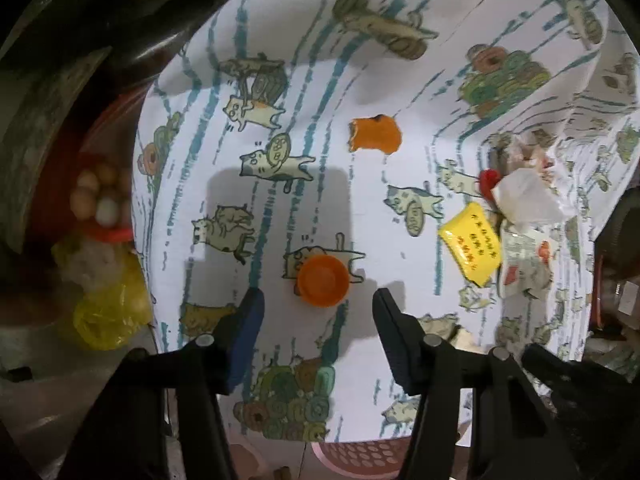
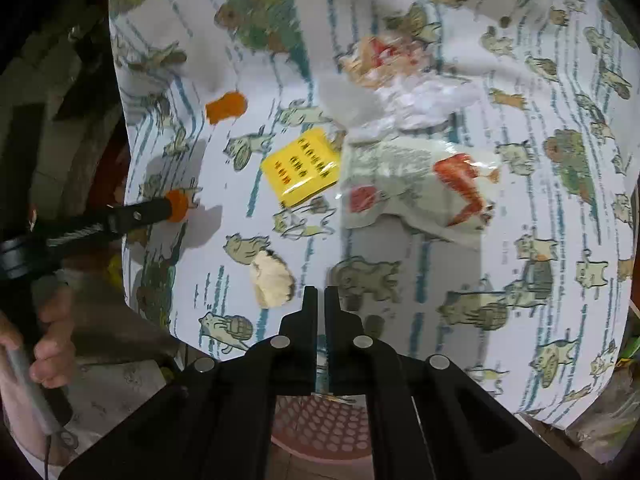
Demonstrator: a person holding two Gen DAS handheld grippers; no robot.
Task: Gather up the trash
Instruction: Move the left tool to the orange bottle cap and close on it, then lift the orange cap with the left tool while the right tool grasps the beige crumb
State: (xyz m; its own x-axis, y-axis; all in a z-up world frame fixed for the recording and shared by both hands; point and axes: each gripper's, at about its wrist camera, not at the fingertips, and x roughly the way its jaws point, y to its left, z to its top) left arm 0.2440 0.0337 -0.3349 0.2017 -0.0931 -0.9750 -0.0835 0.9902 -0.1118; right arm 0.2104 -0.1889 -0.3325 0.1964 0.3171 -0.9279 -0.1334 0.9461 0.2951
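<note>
An orange bottle cap (image 1: 323, 280) lies on the cat-print tablecloth (image 1: 280, 152). My left gripper (image 1: 319, 302) points down at it, open, a finger on each side of the cap and neither pad touching. In the right wrist view its fingers (image 2: 140, 212) reach the same cap (image 2: 178, 205). My right gripper (image 2: 318, 292) is shut with nothing between its fingers, just right of a pale crust-like scrap (image 2: 272, 282). More trash lies beyond: an orange peel piece (image 1: 374, 134), a yellow packet (image 2: 304, 166), a printed white wrapper (image 2: 416, 188) and crumpled clear plastic (image 2: 412, 92).
A pink perforated basket (image 2: 320, 424) sits below the table's near edge. Off the left edge are eggs in a red bag (image 1: 100, 196) and a yellow plastic bag (image 1: 108, 312). A small red cap (image 1: 489, 180) lies by the crumpled plastic. A hand (image 2: 48, 344) grips the left tool's handle.
</note>
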